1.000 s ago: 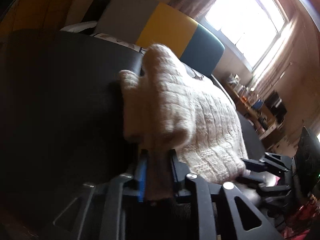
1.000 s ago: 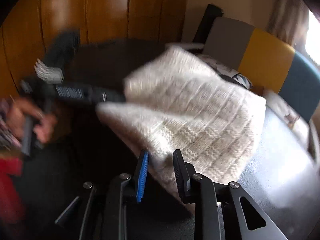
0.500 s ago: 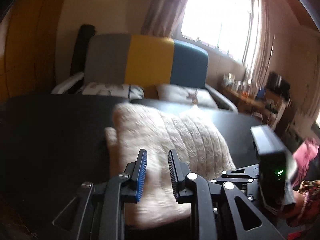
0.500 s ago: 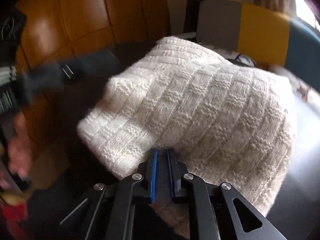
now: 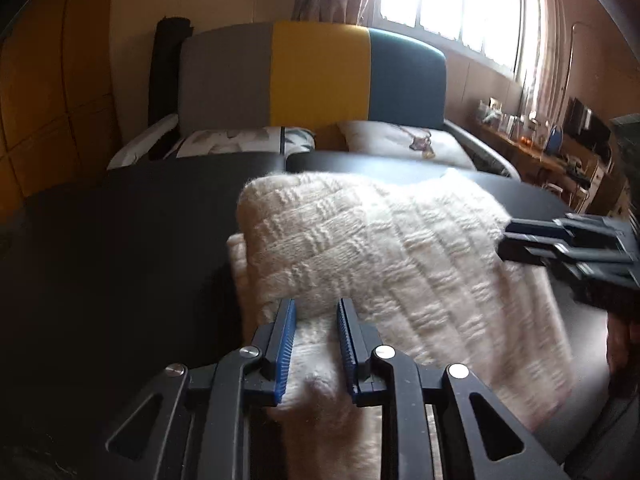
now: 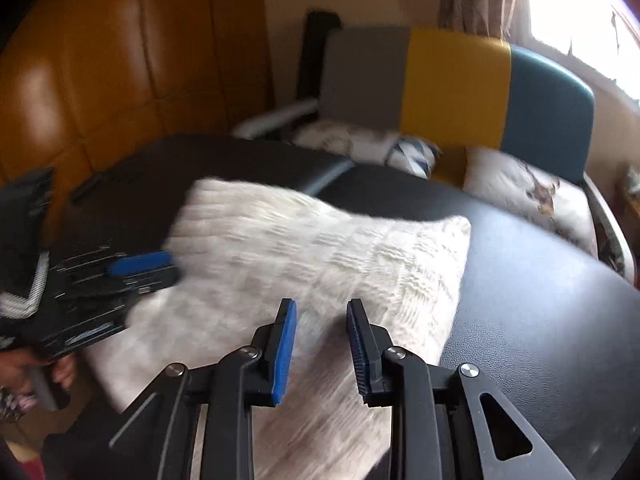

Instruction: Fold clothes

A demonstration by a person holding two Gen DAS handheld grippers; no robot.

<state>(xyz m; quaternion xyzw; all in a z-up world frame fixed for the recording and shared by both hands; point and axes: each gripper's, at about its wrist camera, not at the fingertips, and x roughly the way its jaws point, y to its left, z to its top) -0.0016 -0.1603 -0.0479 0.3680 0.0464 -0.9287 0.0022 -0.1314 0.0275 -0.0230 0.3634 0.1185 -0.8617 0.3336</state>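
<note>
On the black table (image 5: 120, 240) a folded white sweater (image 5: 380, 248) lies between both parted, empty tongs (image 5: 316, 340) (image 6: 322, 344)

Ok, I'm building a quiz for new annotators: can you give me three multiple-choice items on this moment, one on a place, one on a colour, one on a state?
1. Where does the white knit sweater lie?
A. on the dark table
B. on the chair seat
C. on the floor

2. What colour is the middle panel of the chair back?
A. red
B. yellow
C. white

3. How do the left gripper and the right gripper stand?
A. both shut on the sweater
B. only the left shut on it
C. both open, gripping nothing

Key: 1 A, the sweater lies folded on the dark tabletop; 2 B, yellow sits between the grey and teal panels; 3 C, each wrist view shows a clear gap between its blue pads.
</note>
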